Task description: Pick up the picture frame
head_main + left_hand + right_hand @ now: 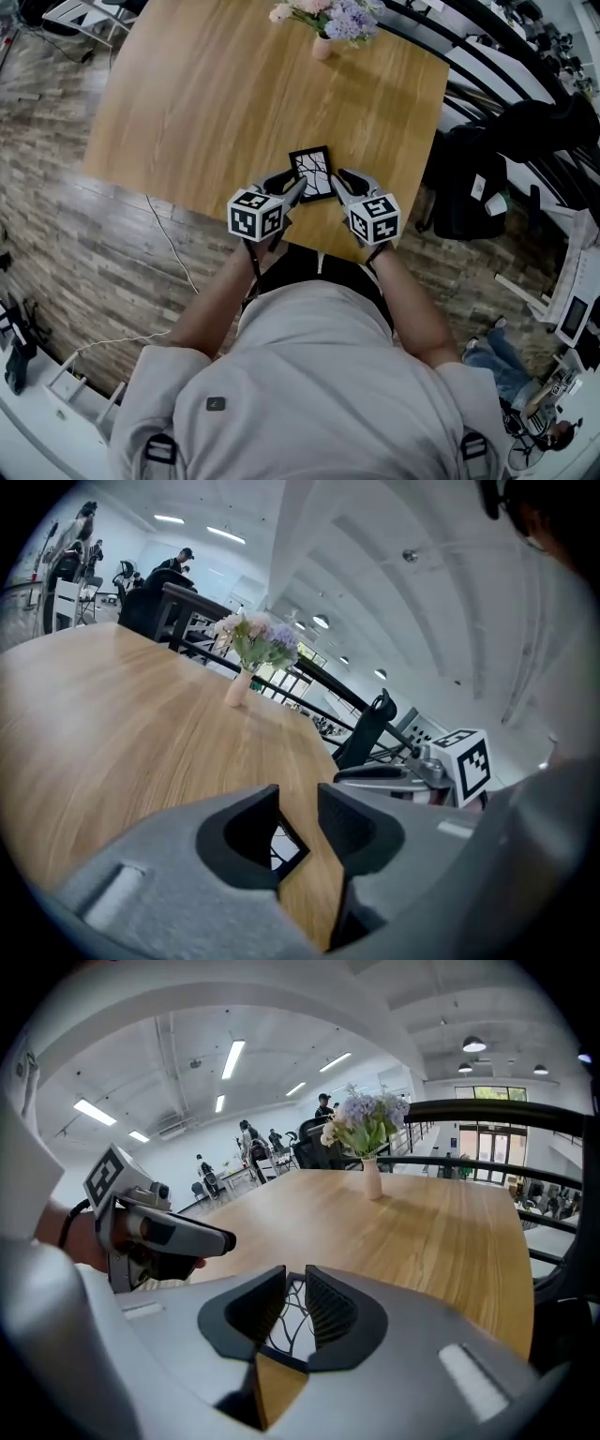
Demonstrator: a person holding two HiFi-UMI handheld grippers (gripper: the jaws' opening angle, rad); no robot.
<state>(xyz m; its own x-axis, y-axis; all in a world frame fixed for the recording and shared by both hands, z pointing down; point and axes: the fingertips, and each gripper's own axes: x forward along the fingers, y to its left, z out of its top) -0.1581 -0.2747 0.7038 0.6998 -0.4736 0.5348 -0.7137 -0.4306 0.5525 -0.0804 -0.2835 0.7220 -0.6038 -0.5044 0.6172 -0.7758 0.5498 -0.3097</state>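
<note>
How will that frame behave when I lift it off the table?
Probably stiff: the frame has a straight black border. Likely light, since it looks thin. Lying flat on the table, it may slide before its edges catch.

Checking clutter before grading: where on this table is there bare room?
Bare wood: between the picture frame and the flower vase, and the table left of them. Crowded: the near edge, where the left gripper and right gripper flank the frame.

Wooden table [206, 103] at centre, flower vase [325, 28] at top edge, white cable [170, 241] on plank floor [56, 220] at left, black chair [469, 183] at right.
</note>
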